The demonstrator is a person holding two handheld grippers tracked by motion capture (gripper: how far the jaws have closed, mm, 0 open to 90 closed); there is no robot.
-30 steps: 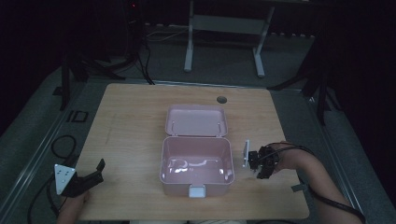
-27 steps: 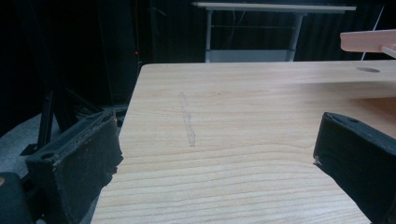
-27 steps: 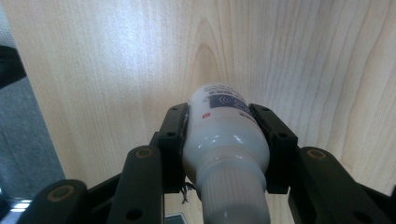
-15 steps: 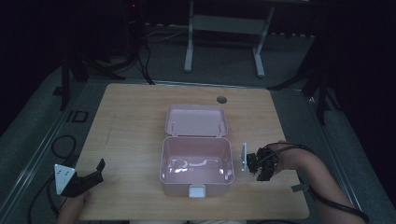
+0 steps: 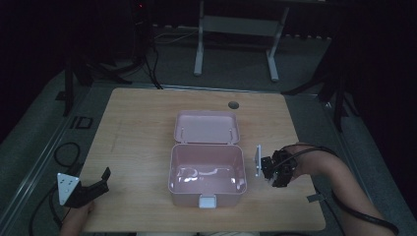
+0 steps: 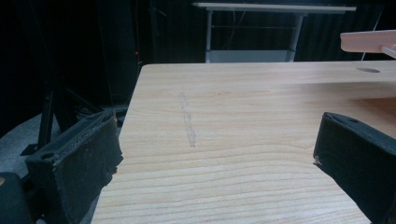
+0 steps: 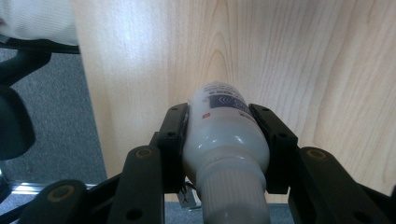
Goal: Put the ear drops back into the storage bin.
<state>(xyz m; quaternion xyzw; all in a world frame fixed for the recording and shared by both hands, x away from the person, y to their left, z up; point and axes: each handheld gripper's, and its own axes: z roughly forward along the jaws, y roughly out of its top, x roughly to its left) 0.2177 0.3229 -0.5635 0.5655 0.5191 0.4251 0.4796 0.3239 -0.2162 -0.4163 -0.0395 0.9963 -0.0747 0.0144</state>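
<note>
Wooden table point(image 5: 147, 128), dark room. Right gripper point(image 7: 219, 135) clamps white plastic bottle point(image 7: 224, 135) mid-body: probably light, stiff, slick; shoulder grip safest. Left gripper point(image 6: 215, 154) wide, empty.

Both claws were black, with thick padded jaws. The left claw point(image 5: 93, 186) carried a grey three-cornered plate dotted with small marks. The right claw point(image 7: 226, 135) showed round screws at its jaw joints and trailed a black cable.
</note>
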